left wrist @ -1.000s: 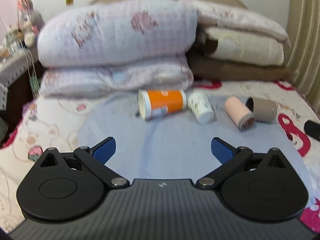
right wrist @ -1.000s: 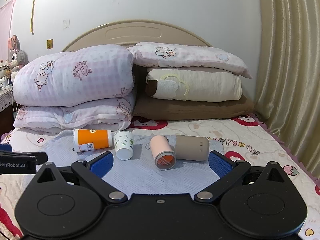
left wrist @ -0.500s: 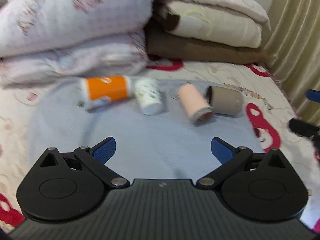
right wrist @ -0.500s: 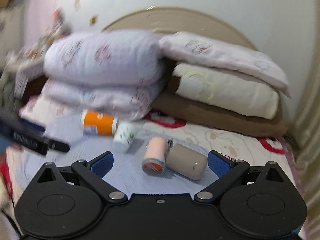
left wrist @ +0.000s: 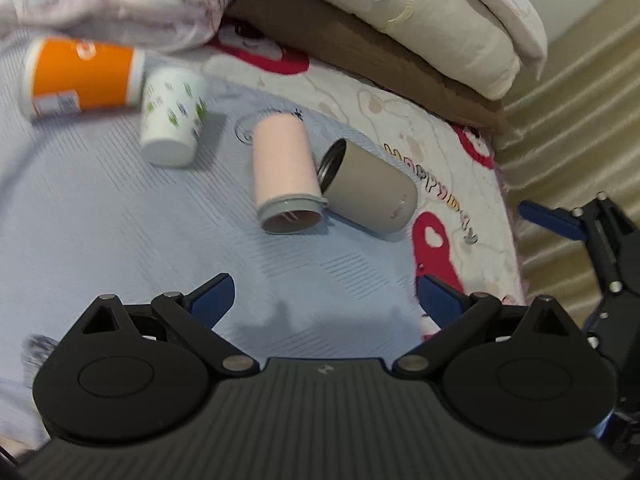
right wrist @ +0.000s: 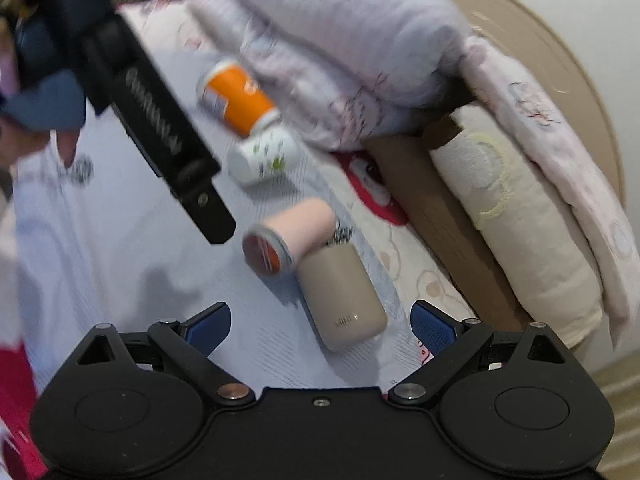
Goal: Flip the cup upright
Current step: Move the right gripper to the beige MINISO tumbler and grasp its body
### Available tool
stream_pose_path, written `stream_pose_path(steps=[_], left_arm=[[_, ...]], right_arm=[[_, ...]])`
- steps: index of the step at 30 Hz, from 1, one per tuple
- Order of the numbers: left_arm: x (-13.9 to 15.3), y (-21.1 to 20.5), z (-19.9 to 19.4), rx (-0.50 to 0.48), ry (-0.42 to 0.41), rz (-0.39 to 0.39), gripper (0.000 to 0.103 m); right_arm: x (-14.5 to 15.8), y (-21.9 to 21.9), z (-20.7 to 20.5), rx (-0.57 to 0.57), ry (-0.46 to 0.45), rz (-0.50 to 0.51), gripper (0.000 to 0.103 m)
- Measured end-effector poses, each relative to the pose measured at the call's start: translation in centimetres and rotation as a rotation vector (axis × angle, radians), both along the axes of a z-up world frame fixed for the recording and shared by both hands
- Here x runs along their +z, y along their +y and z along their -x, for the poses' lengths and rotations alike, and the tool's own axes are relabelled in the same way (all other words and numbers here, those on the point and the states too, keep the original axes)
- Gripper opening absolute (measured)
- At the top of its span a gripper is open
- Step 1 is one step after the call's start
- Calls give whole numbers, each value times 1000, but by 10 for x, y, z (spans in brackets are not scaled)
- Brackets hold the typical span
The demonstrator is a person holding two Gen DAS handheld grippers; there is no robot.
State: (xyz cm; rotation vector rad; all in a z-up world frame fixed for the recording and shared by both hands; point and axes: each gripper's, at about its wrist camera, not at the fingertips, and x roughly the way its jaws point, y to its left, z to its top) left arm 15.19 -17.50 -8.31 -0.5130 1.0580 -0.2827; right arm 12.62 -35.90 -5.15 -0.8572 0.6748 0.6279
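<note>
Four cups lie on their sides on the grey sheet, none upright; the step in hand is judged to be the approach, before any grasp. In the left wrist view the orange cup lies at upper left, the white cup just right of it, the pink cup at centre with its open mouth toward the camera, and the tan cup just right of the pink one, its dark mouth at the pink cup's side; whether the two touch cannot be told. The left gripper hangs above bare sheet below the pink cup, jaws wide apart, holding nothing. The right gripper also has its jaws wide apart and empty; in its view the tan cup lies between and just above the blue fingertips, closed base nearest the camera, with the pink cup beyond it at centre; both views are motion-blurred. The tan cup is judged the likely target, being nearest the right jaws, though the task names no cup. The next move calls for setting the fingers either side of the body, closing across its width, then lifting and turning it until the mouth faces up; the soft sheet may let a stood cup tip; the adjacent pink cup may be knocked. The pillows are stacked at the top of the frame.
</note>
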Motion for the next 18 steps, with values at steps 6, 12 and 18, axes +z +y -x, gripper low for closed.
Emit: stream_pose_path(steps=[6, 12, 18], left_arm=[[-29, -8, -12, 59, 64, 158, 90], [-45, -11, -21, 105, 25, 192, 86], [-53, -2, -27, 122, 6, 165, 86]], right_arm=[[-23, 0, -35, 56, 60, 38, 94], [-51, 11, -66, 129, 48, 118, 93], [-76, 12, -88, 132, 77, 118, 92]])
